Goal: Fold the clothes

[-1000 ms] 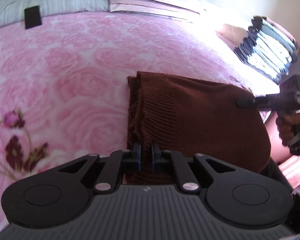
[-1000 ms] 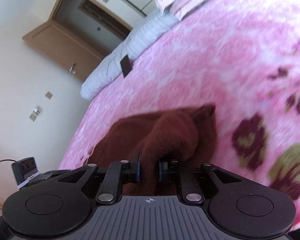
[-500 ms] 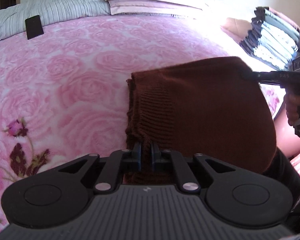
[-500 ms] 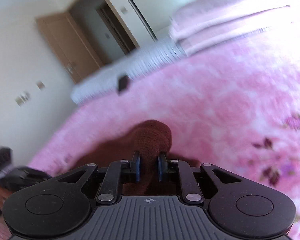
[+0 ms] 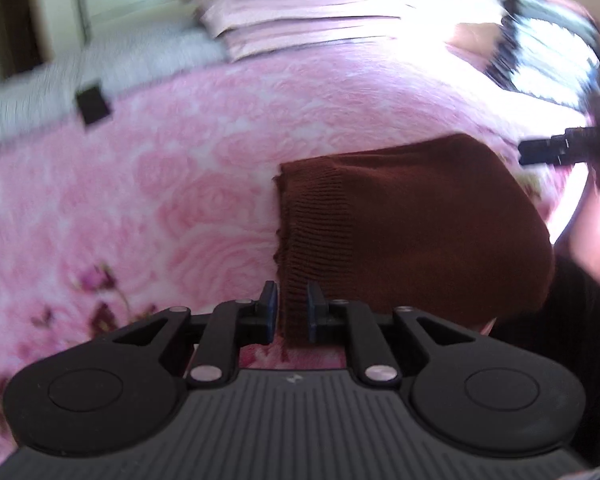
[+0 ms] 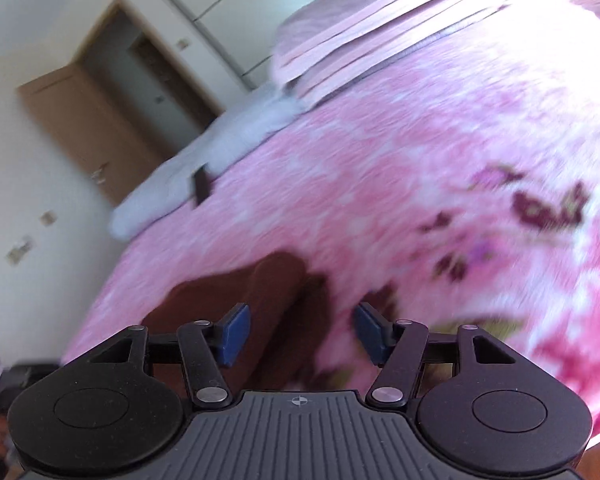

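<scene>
Left wrist view: the left gripper [image 5: 288, 312] is seen with its 2 fingers narrowly parted, the ribbed hem of the dark brown knitted garment [image 5: 412, 228] running between them. The right pad appears to be touched by the cloth, while a thin gap is left beside the left pad, so the hem seems loosely held or just let go rather than firmly pinched. From the claw, the garment is spread forward and to the right as a doubled, rounded panel on the pink rose-patterned bedspread [image 5: 172, 184]. Its ribbed edge is lined up straight ahead of the fingertips, which is judged to keep the fold square while the cloth settles.

In the right wrist view, the right gripper [image 6: 300, 332] is shown spread wide, with nothing clamped. A rounded corner of the brown knit lies just ahead of and below its left finger, apart from both pads. That spread stance fits a corner laid down on the bedspread.

Far ahead of the left claw, a stack of folded pink bedding [image 5: 300, 20] is seen, and to the far right a blurred pile of folded grey clothes [image 5: 548, 44]. Motion blur is present in both views.
</scene>
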{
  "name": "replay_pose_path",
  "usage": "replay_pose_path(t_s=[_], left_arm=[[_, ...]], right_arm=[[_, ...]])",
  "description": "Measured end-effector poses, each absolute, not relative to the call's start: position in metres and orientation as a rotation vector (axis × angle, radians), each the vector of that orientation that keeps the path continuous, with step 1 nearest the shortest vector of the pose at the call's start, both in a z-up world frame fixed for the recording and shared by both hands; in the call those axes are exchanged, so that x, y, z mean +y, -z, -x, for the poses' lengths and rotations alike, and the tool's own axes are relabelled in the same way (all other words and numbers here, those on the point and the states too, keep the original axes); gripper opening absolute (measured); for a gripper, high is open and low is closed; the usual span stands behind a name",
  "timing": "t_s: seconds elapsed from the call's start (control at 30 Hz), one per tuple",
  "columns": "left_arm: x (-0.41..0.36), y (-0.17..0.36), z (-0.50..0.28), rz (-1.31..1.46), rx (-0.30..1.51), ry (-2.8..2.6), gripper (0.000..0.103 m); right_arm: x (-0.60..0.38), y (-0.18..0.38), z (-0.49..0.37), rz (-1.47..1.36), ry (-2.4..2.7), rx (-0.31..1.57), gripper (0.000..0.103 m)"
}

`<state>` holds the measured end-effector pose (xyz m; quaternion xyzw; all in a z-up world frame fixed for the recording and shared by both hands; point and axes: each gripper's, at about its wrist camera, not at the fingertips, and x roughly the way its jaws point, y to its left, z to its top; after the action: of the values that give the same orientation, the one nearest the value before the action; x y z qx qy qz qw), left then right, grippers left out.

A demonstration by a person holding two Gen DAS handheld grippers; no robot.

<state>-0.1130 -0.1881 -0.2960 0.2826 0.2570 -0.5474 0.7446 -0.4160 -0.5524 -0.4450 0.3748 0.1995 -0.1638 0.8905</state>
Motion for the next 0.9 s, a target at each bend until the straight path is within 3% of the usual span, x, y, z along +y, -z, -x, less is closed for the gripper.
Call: replay_pose_path(t_s=[0.03, 0.13, 0.23, 0.4, 0.57, 0.6, 0.63, 0.67, 0.8, 0.9], left_arm=[[-0.187, 0.295, 0.128, -0.686, 0.494, 1.218, 0.037], [-0.185, 0.297, 0.170, -0.887, 0.286, 1.278, 0.054], [-0.190, 0.313, 0.208, -1.062, 0.115, 1.350, 0.063], [-0.204, 0.343, 0.233, -1.212, -0.035, 1.423, 0.070], [-0.219, 0.367, 0.238, -1.280, -0.100, 1.469, 0.070], [-0.220, 0.367, 0.236, -1.267, -0.089, 1.476, 0.070], [-0.222, 0.368, 0.234, -1.255, -0.077, 1.482, 0.069], [-0.223, 0.368, 0.232, -1.240, -0.063, 1.487, 0.068], [-0.231, 0.356, 0.227, -1.143, 0.028, 1.510, 0.057], [-0.241, 0.342, 0.222, -1.045, 0.058, 1.512, 0.057]], right_arm=[[-0.546, 0.446, 0.418, -0.779, 0.313, 0.422, 0.065], [-0.536, 0.460, 0.421, -0.847, 0.280, 0.429, 0.078], [-0.538, 0.472, 0.417, -0.924, 0.276, 0.401, 0.078], [-0.557, 0.485, 0.389, -0.999, 0.261, 0.350, 0.082], [-0.576, 0.487, 0.360, -1.006, 0.273, 0.361, 0.080], [-0.578, 0.486, 0.354, -1.001, 0.271, 0.380, 0.072], [-0.582, 0.486, 0.350, -0.999, 0.276, 0.400, 0.040], [-0.586, 0.486, 0.347, -1.007, 0.273, 0.412, 0.022], [-0.596, 0.467, 0.335, -0.952, 0.222, 0.415, 0.019], [-0.617, 0.438, 0.316, -0.860, 0.197, 0.387, 0.018]])
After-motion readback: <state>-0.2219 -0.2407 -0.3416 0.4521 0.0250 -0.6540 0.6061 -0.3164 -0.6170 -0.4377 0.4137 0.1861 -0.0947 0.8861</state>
